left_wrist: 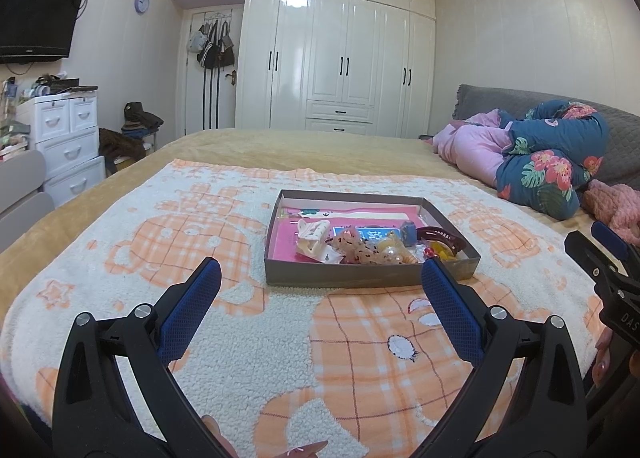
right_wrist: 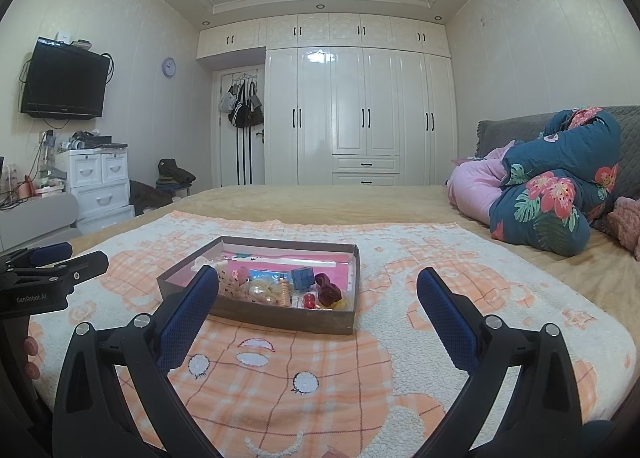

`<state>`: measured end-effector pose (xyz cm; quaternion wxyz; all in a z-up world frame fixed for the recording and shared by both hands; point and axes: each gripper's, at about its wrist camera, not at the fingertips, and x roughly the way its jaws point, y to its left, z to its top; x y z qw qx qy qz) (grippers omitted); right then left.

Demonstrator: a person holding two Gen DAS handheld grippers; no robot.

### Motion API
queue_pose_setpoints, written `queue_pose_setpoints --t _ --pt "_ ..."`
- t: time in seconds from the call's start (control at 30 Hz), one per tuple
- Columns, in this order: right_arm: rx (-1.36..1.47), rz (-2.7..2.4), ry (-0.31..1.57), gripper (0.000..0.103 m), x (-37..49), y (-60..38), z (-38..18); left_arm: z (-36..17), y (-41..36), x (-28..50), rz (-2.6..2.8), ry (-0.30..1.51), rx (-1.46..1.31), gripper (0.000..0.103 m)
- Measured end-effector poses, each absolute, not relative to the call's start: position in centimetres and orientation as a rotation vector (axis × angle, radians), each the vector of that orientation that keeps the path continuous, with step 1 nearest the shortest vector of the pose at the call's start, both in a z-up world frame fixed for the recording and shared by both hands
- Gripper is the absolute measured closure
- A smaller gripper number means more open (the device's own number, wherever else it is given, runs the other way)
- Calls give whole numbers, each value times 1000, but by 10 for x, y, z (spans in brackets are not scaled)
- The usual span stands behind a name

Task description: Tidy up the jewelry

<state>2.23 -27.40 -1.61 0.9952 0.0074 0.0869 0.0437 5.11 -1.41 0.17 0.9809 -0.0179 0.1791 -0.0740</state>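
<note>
A shallow grey-brown box (left_wrist: 370,276) sits on an orange-and-white checked blanket (left_wrist: 224,322) spread over the bed (left_wrist: 280,146), roughly midway between the blanket's left and right edges and set back from the bed's near edge. Its floor is lined in pink, and the jewelry and hair pieces crowd toward its near wall. From the left wrist view, a cream-white hair claw (left_wrist: 314,238) lies at the left of the pile, translucent speckled pieces (left_wrist: 356,246) lie in the middle, a small blue block (left_wrist: 408,232) stands toward the back right, and a dark maroon curved clip (left_wrist: 440,236) rests against the right wall, with red beads just beside it. From the right wrist view, the same blue block (right_wrist: 300,278) stands near the middle, a dark red piece (right_wrist: 329,290) is to its right, and a pearly beaded cluster (right_wrist: 260,292) lies toward the front left.

The left gripper (left_wrist: 320,270) hovers over the blanket short of the box, its jaws spread wide and holding nothing. The right gripper (right_wrist: 318,278) is likewise wide open and empty, its jaws above the blanket near the box's near wall; whether its left finger touches the box cannot be told.

A rolled floral quilt (right_wrist: 556,194) lies at the bed's far right.
</note>
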Motion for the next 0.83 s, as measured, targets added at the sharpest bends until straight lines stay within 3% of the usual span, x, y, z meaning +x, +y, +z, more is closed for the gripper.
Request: queue_pose_setpoints --t 0.57,0.67,0.83 --pt "66 31 215 6 37 -298 -19 -6 -4 67 -80 427 -52 11" --pt "150 -43 314 6 72 -333 -24 -8 19 91 -6 476 -81 11" --pt "132 -335 644 6 186 -424 -58 -19 92 165 187 602 -125 11"
